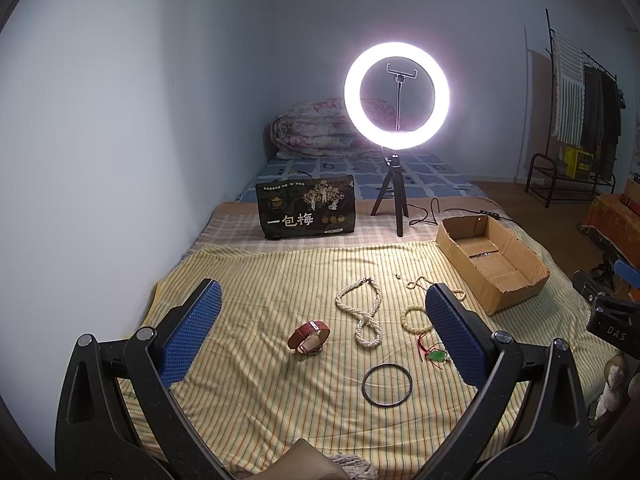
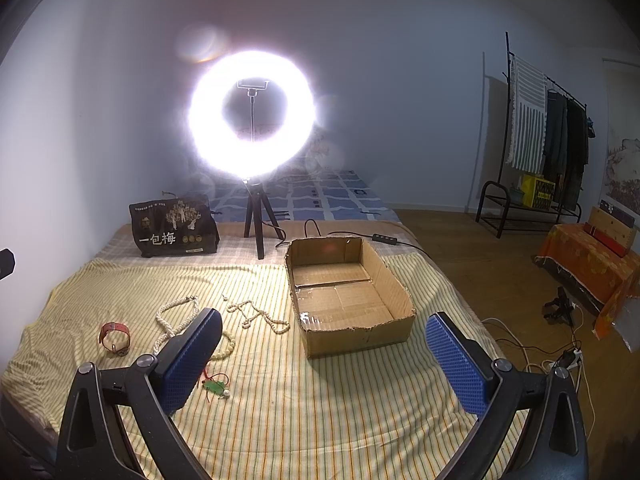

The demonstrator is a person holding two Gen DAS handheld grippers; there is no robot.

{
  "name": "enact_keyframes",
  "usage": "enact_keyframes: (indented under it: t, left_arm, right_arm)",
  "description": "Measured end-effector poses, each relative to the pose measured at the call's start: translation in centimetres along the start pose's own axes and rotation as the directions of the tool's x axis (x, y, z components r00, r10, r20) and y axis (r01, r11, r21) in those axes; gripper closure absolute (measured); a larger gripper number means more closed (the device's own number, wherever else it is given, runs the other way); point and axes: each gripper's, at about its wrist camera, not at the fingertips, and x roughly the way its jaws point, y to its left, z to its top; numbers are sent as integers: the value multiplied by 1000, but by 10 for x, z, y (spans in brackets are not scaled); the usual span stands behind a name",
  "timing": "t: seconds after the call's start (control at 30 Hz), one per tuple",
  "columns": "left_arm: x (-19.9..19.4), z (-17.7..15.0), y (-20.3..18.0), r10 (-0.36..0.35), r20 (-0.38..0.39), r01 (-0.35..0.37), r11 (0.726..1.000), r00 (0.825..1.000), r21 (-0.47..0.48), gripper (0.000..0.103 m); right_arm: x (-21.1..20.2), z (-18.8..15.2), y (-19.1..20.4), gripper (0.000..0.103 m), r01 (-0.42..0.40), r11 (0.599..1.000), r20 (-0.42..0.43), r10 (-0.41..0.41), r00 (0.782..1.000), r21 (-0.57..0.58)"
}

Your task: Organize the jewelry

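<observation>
Jewelry lies spread on a yellow striped cloth [image 1: 248, 392]. A red-strap watch [image 1: 309, 337], a twisted pearl necklace [image 1: 362, 312], a dark bangle [image 1: 387, 384], a green pendant on red cord [image 1: 436, 356], a pale bead bracelet [image 1: 414, 319] and a thin bead strand [image 2: 260, 316] are there. An open, empty cardboard box [image 2: 352, 300] stands at the cloth's right. My left gripper [image 1: 324, 316] hovers open above the watch and necklace. My right gripper [image 2: 324, 340] is open in front of the box, holding nothing. Its left finger hides part of the bracelet.
A lit ring light on a small tripod [image 1: 396, 92] and a black snack bag [image 1: 306, 208] stand behind the cloth. Cables [image 2: 340, 236] run past the box. A folded quilt [image 1: 312, 128], a clothes rack [image 2: 552, 132] and a draped orange stand [image 2: 592, 264] sit farther off.
</observation>
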Motion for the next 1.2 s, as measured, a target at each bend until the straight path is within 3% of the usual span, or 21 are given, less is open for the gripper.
enact_keyframes:
  t: [1.2]
  left_arm:
    - [3, 1, 2, -6, 2, 6, 1000, 1000, -5, 0]
  right_arm:
    - [5, 1, 1, 0, -3, 1000, -11, 3, 1000, 0]
